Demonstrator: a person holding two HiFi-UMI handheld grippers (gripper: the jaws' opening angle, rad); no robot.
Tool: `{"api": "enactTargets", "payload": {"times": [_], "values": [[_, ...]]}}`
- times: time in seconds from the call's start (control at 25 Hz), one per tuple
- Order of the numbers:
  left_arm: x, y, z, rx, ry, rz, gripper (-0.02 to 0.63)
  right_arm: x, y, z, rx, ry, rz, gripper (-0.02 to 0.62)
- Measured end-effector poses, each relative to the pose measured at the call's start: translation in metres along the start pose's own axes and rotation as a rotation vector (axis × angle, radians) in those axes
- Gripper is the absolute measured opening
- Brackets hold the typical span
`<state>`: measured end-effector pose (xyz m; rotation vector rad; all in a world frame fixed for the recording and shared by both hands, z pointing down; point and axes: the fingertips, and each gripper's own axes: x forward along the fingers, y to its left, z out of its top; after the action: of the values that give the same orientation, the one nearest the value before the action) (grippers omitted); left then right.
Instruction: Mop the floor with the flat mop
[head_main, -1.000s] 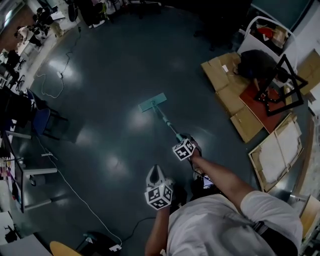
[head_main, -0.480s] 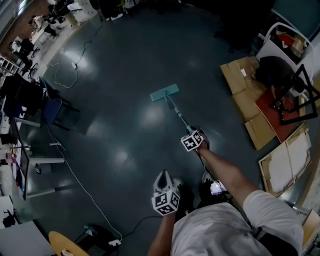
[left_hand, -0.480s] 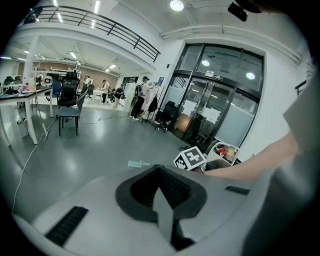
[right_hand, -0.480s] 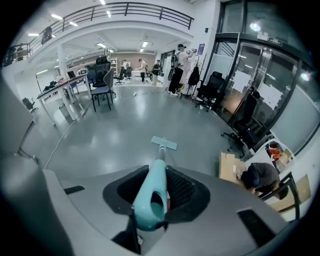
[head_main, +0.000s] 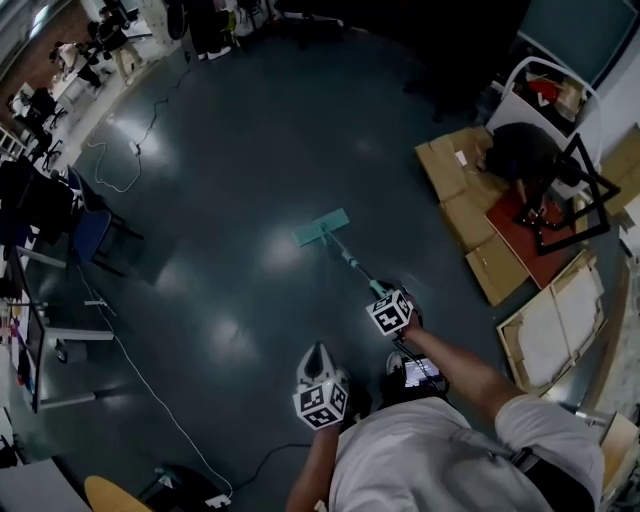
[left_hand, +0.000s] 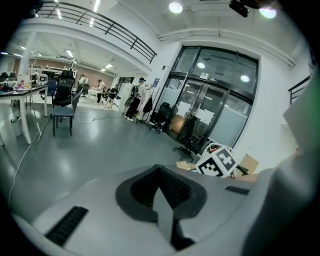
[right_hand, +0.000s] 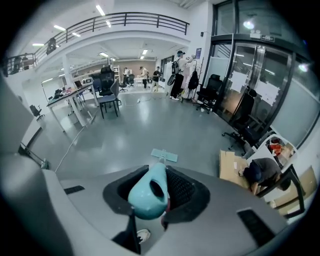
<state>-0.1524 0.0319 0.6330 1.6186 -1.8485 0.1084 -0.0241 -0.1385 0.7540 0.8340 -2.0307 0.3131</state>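
The floor (head_main: 230, 150) is the biggest thing here. It is dark and glossy, it throws back the ceiling lights, and it fills the middle and upper left of the head view. Flattened cardboard (head_main: 470, 215) lies along its right side, and a thin cable (head_main: 150, 385) trails across the lower left.

The flat mop (head_main: 345, 253) reaches out in front of me near the centre of the frame. Its pale green head (head_main: 321, 228) is flat on the floor. Its pole (head_main: 356, 266) runs down and to the right to my right hand-held gripper (head_main: 382, 295). In the right gripper view that hand-held gripper is clamped on the rounded green end of the handle (right_hand: 148, 192), which fills the space between the jaws. My left hand-held gripper (head_main: 315, 355) hangs lower in the frame, apart from the pole. In its own view the jaws sit together with nothing between them.

I judge the mop to be light, with a stiff, slim pole, and the head should glide easily on a floor this smooth. The handle end looks like hard, smooth plastic, so it could twist or slide in my grip if I push hard. Holding only the very end gives me a long lever and little say over where the head goes. A second hold lower on the pole with my left hand-held gripper would steady each stroke. The joint at the head probably swivels, so I would keep my pushes in line with the pole.
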Motion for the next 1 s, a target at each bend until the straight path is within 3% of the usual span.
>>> {"api": "enactTargets", "payload": {"times": [0.48, 1.0], "values": [[-0.024, -0.036, 0.022, 0.054, -0.073, -0.074, 0.005, -0.152, 0.035, -0.064, 0.020, -0.041, 0.052, 0.112], [-0.030, -0.052, 0.012, 0.057, -0.078, -0.091, 0.005, -0.166, 0.038, -0.059, 0.065, -0.126, 0.051, 0.112]]}}
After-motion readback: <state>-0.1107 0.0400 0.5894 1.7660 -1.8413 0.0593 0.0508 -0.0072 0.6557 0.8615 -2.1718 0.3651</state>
